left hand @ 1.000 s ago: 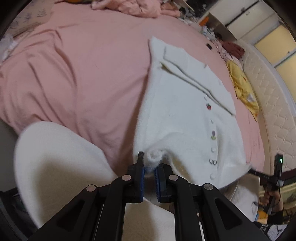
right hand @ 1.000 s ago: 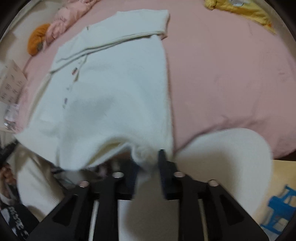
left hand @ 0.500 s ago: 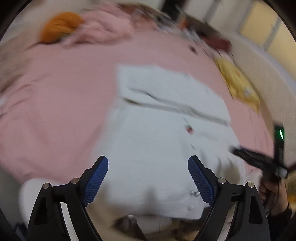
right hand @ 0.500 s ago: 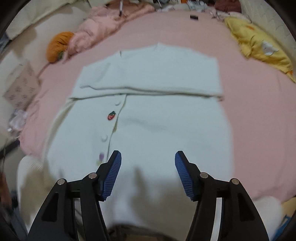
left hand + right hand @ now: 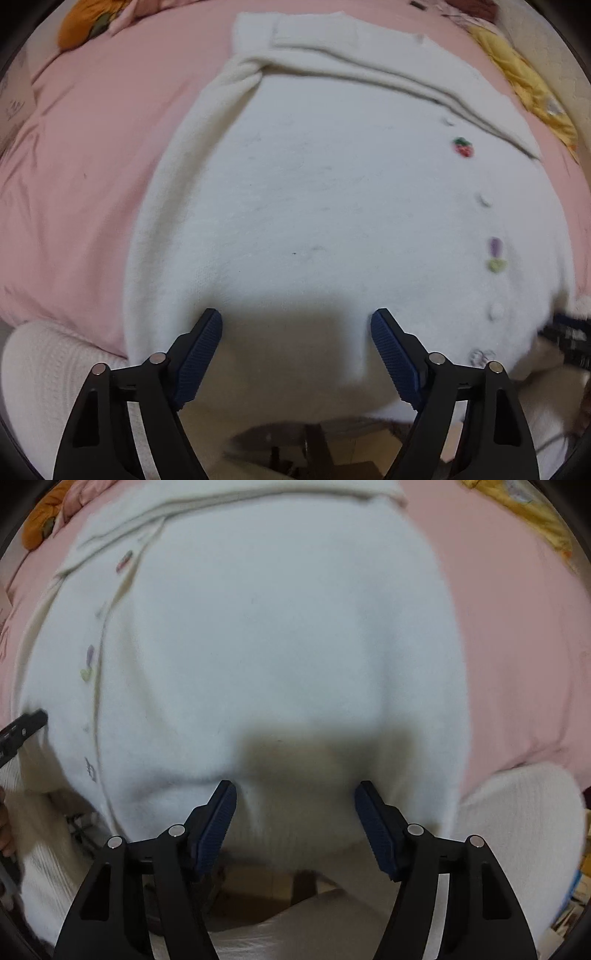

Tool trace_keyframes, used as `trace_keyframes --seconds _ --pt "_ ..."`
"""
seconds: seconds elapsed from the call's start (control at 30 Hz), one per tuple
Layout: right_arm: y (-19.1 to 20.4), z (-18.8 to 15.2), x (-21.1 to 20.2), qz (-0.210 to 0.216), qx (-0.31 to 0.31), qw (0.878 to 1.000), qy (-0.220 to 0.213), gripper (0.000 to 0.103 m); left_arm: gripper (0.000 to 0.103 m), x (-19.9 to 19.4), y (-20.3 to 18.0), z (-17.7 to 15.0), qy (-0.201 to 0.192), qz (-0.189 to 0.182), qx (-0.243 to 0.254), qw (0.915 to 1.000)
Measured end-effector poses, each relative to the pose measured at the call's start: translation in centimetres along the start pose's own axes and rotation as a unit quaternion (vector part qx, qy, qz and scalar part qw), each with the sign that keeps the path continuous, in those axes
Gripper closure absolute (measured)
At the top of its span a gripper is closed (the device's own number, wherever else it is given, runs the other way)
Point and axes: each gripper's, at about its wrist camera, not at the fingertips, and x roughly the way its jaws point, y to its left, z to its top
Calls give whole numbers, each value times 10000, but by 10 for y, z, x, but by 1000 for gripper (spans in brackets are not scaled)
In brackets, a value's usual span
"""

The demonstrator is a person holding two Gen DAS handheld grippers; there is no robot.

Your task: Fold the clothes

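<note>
Left wrist view shows my left gripper [image 5: 296,325] hanging over the near hem of the white cardigan [image 5: 332,206], jaws spread with nothing pinched, narrowing a little. The cardigan lies flat on the pink bedsheet [image 5: 85,147], its sleeves folded across the top, so the hem is the free edge to take. My right gripper [image 5: 295,794] points down at the same hem, its jaws opening and empty, probably to lift both corners together.
</note>
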Motion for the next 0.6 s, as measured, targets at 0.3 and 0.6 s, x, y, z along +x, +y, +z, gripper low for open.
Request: trace_keyframes --seconds 0.3,0.6 --pt "18 37 -15 408 -134 9969 -666 33 8 21 -12 5 -145 -315 -26 9994" --pt "147 171 -53 1278 -1417 9710 -1443 32 0 29 -31 1 -195 -97 189 9996"
